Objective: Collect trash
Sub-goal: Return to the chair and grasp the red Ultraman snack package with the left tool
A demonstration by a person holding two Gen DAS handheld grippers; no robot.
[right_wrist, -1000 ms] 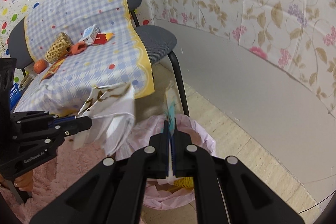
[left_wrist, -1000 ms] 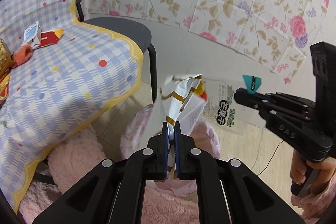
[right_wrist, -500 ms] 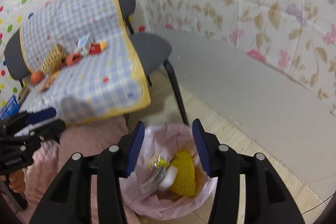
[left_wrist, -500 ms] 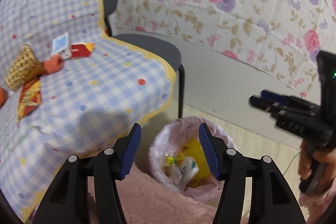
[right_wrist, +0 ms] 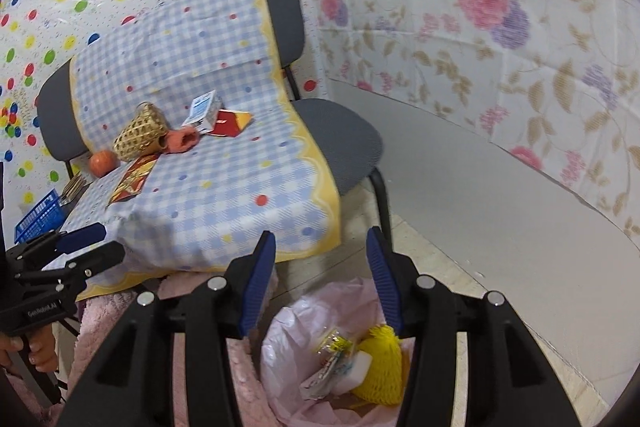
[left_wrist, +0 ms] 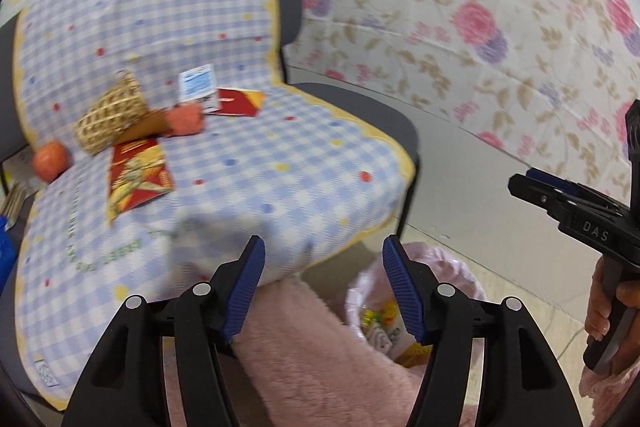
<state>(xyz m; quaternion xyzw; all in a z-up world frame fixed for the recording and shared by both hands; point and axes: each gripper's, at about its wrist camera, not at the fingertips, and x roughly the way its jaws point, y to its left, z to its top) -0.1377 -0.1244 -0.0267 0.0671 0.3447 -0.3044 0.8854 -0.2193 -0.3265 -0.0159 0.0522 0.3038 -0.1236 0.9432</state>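
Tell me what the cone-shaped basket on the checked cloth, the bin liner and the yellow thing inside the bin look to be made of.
The cone-shaped basket looks like woven straw or bamboo, tan and matt, with an open lattice weave. The bin liner seems to be thin pink plastic film, translucent and crinkled, slightly glossy. The yellow thing appears to be foam or plastic netting, judging by its ribbed mesh surface; which one is not clear.

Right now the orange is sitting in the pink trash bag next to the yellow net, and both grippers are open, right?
Not quite. The orange is on the checked cloth on the chair, beside the basket, as the right wrist view shows. The yellow net is in the pink trash bag, and the left gripper and right gripper are open.
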